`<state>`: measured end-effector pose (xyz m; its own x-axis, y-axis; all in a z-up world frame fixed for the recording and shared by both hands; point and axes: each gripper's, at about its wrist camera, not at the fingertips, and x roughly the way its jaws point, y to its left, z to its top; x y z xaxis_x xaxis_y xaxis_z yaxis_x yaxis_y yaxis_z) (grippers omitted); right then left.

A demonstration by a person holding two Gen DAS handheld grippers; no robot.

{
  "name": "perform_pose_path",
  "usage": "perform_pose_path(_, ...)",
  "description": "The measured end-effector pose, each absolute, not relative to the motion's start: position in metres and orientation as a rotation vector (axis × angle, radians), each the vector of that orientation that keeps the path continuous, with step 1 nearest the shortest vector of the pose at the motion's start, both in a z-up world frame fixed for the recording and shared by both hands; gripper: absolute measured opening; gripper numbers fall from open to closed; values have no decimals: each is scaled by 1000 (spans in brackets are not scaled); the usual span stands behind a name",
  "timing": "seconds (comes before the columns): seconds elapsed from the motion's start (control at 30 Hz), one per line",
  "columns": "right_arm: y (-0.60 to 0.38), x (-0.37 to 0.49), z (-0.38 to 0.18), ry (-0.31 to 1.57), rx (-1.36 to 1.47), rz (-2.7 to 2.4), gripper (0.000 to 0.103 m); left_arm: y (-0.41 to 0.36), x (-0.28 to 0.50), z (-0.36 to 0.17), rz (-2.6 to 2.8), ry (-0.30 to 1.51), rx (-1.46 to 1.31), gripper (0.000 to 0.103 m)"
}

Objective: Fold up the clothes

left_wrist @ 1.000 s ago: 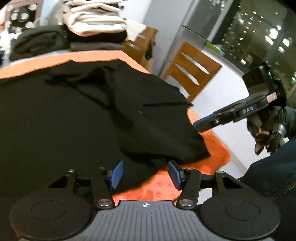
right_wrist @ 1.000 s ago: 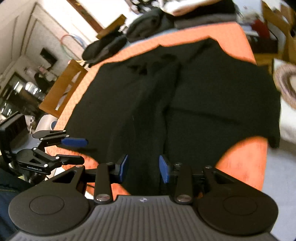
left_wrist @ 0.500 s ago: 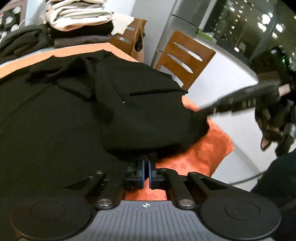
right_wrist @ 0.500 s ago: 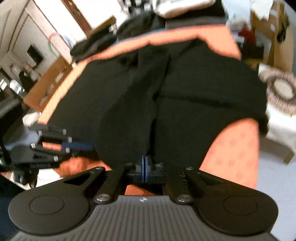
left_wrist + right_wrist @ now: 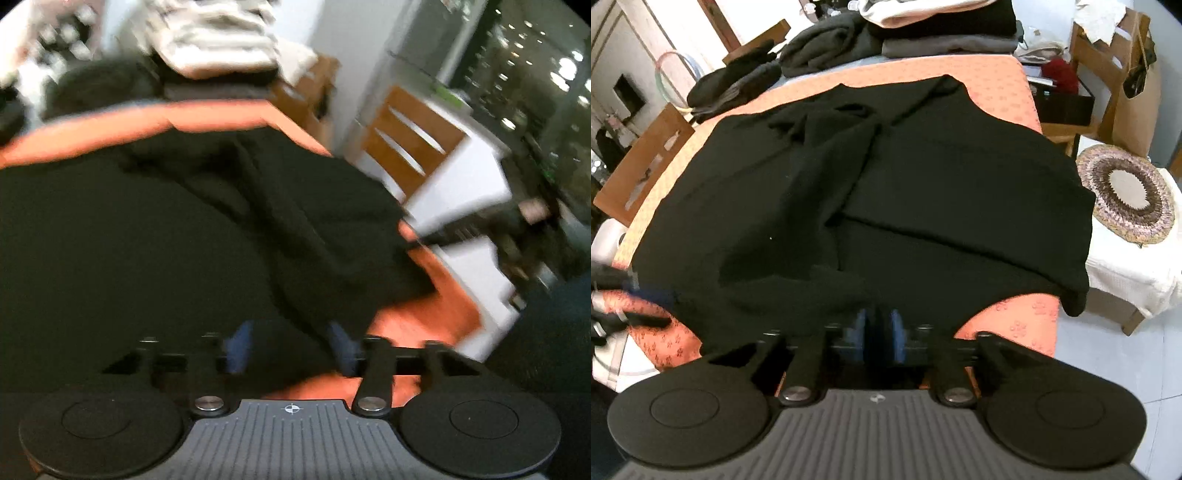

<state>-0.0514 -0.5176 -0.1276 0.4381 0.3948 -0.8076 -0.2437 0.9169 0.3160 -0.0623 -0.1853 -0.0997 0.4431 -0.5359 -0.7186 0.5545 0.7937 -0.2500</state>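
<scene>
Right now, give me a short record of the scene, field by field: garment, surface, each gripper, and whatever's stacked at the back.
garment: black garment, spread out, partly folded
surface: orange tablecloth
left gripper: open, over garment's near edge
right gripper: nearly shut, dark fabric between its fingers
background: stack of folded clothes, wooden chair

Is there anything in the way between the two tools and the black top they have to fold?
Nothing visible. The left tool and right tool are both right at the near hem of the black top, with no other object between.
</scene>
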Motion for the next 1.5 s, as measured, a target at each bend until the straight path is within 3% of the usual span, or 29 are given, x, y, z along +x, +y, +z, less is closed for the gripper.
perform_pose_path(0.17,-528,-62,-113,1009,199,356,33,-174,-14,-84,-535,778,119,68)
perform_pose_path(0.37,-538,-88,-91,941,266,260,37,-172,61,-93,-534,742,288,74)
perform_pose_path(0.77,-493,-160,-84,890,496,-47,38,-201,158,-136,-784,644,579,75)
perform_pose_path(1.17,-400,-155,-112,940,588,-23,46,-209,219,-153,-956,588,470,76)
perform_pose_path(1.2,-394,-153,-115,945,594,-17,46,-211,223,-154,-963,600,453,74)
perform_pose_path(1.23,-389,-150,-119,947,599,-15,48,-212,226,-155,-972,618,438,65)
perform_pose_path(1.27,-386,-148,-123,948,610,-16,48,-213,227,-154,-984,630,422,48)
perform_pose_path(1.3,-385,-146,-127,950,631,-24,48,-213,229,-154,-996,641,405,38)
perform_pose_path(1.33,-385,-144,-132,952,651,-32,48,-212,230,-151,-1000,647,380,20)
perform_pose_path(1.37,-385,-143,-136,956,670,-40,48,-210,231,-147,-993,648,352,12)
perform_pose_path(1.4,-385,-142,-141,960,690,-48,46,-207,232,-141,-987,646,325,12)
perform_pose_path(1.43,-385,-142,-144,964,703,-52,38,-204,233,-134,-976,646,293,8)
perform_pose_path(1.47,-383,-142,-146,969,707,-52,15,-200,235,-127,-964,646,261,7)
perform_pose_path(1.5,-382,-143,-146,975,703,-50,6,-197,236,-119,-942,647,229,7)
